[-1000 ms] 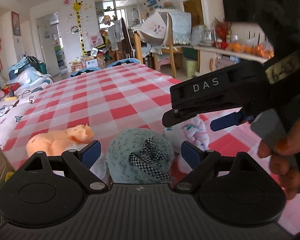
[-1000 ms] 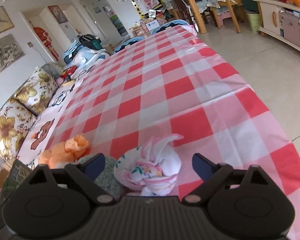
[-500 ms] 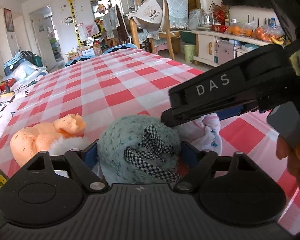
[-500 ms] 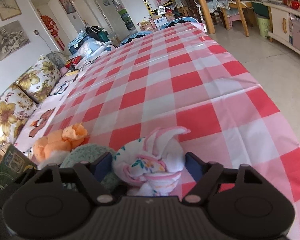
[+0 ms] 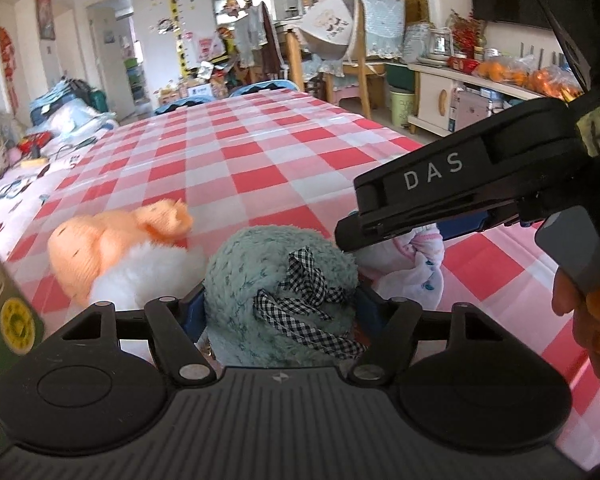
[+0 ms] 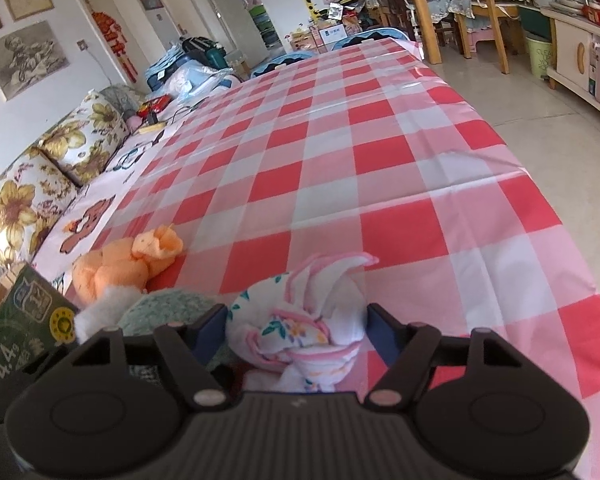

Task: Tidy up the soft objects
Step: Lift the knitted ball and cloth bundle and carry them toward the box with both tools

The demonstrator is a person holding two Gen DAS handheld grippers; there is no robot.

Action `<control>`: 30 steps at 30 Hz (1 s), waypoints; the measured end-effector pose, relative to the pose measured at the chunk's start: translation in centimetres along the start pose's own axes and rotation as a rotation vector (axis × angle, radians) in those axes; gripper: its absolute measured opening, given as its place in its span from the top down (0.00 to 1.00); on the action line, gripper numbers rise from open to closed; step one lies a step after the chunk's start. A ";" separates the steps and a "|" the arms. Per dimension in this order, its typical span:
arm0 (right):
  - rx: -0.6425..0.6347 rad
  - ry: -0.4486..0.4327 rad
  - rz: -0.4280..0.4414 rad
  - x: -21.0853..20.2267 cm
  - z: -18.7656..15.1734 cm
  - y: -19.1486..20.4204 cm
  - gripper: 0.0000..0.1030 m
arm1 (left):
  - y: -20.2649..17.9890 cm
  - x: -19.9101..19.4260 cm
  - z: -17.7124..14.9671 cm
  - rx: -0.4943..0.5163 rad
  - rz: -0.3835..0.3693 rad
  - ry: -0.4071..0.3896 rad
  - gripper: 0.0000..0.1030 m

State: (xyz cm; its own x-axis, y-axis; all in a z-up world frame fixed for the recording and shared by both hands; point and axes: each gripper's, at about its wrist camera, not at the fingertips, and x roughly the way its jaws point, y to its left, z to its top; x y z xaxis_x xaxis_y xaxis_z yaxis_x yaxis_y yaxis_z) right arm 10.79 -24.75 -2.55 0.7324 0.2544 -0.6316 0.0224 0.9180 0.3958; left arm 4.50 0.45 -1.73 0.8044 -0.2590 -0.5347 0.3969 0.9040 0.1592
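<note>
A fluffy teal ball [image 5: 276,280] with a black-and-white checked bow sits between the fingers of my left gripper [image 5: 278,304]. The jaws are closing and the blue pads touch both its sides. In the right wrist view a rolled white cloth bundle [image 6: 300,320] with pink edges and a flower print fills my right gripper [image 6: 296,328]. Those jaws are closing too, with the pads against the bundle. From the left wrist view the same bundle [image 5: 416,268] lies just right of the ball, under the right gripper's black frame marked DAS [image 5: 432,184].
An orange and white plush toy [image 5: 112,248] lies on the red-checked tablecloth [image 6: 340,152], left of the ball. A green carton [image 6: 24,324] stands at the near left edge. A hand [image 5: 592,312] holds the right gripper. A flowered sofa is at left, the floor at right.
Both pairs of jaws have narrowed around their objects. The left gripper came forward around the teal ball, and the right one closed in on the cloth bundle.
</note>
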 end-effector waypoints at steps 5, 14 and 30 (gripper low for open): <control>-0.021 0.027 -0.003 -0.5 -0.4 0.3 0.28 | 0.0 -1.2 -0.8 -0.034 0.039 0.016 0.15; -0.071 0.073 -0.013 -1.4 -1.4 1.7 0.28 | 0.2 -2.9 -1.8 -0.075 0.079 0.034 0.15; -0.140 0.097 -0.051 -3.5 -3.7 3.8 0.30 | 1.3 -5.2 -3.2 -0.117 0.092 0.058 0.15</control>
State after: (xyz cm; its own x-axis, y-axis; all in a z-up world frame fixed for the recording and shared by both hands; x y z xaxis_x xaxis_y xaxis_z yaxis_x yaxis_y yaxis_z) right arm 5.78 -21.03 -1.29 0.6634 0.2283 -0.7126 -0.0418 0.9621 0.2693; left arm -0.62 4.04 -1.43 0.8070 -0.1560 -0.5696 0.2656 0.9573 0.1142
